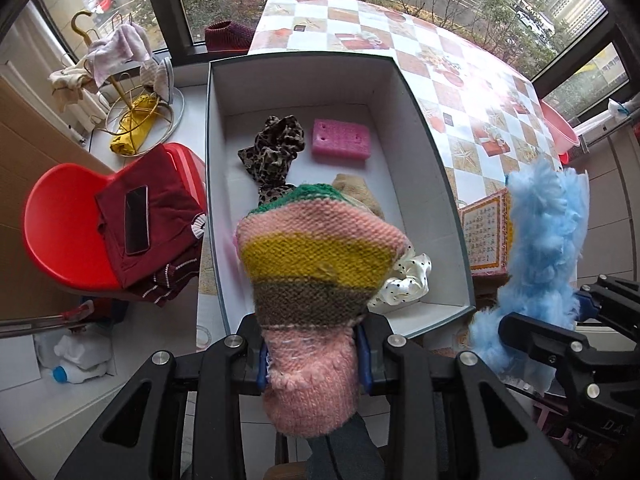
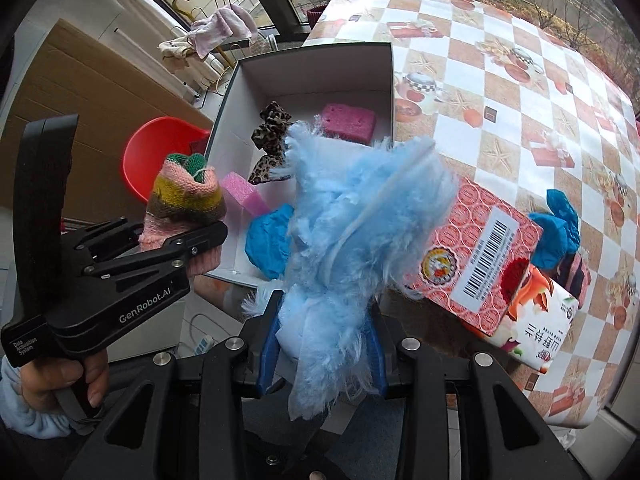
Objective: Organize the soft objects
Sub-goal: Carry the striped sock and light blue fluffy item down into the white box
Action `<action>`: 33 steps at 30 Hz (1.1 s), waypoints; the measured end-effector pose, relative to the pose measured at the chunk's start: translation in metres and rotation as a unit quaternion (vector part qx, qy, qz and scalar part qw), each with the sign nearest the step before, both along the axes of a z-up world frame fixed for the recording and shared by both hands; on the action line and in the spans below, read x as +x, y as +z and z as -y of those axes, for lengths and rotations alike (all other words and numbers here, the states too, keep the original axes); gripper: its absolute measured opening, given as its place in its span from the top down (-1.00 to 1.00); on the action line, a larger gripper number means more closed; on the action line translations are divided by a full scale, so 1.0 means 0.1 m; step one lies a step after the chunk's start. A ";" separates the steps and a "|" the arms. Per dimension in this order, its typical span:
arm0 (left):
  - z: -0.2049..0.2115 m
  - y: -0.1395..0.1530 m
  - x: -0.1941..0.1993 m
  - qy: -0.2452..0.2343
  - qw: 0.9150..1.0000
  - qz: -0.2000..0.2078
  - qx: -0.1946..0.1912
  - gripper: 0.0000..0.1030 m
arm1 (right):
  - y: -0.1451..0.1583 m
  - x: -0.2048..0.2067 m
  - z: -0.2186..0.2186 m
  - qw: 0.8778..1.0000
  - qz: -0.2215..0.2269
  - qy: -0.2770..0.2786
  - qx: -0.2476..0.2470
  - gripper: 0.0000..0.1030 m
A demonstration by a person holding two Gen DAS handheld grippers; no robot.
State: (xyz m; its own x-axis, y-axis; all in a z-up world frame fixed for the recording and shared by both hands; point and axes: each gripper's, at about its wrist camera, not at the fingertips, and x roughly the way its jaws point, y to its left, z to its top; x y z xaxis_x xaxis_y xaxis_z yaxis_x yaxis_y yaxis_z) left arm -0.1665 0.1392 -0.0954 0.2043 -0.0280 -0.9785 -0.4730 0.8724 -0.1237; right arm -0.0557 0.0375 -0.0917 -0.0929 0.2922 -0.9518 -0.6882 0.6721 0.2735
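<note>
Left gripper (image 1: 312, 360) clamps a striped knit sock (image 1: 316, 264); right gripper (image 2: 322, 354) clamps blue fluff (image 2: 360, 216).

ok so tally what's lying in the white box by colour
pink foam sponges: 2
leopard-print cloth: 1
beige knit piece: 1
white polka-dot cloth: 1
blue cloth: 1
total: 6
</note>
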 end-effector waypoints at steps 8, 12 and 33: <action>-0.10 -0.05 -0.03 0.013 1.000 -0.003 -0.007 0.32 | -0.05 0.03 -0.23 1.000 -0.004 0.021 -0.006 0.25; -0.13 -0.08 -0.03 0.018 1.000 -0.006 -0.010 0.32 | -0.09 0.06 -0.27 1.000 -0.009 0.022 -0.009 0.25; -0.09 -0.12 0.07 0.012 1.000 -0.015 0.003 0.32 | -0.13 0.15 -0.22 1.000 -0.022 0.000 -0.010 0.25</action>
State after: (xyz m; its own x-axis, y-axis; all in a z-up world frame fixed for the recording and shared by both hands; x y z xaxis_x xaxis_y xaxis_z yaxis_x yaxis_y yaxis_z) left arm -0.1597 0.1486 -0.1070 0.1752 -0.0169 -0.9844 -0.4970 0.8616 -0.1032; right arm -0.0402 0.0596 -0.1048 -0.1349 0.2727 -0.9526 -0.6752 0.6783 0.2898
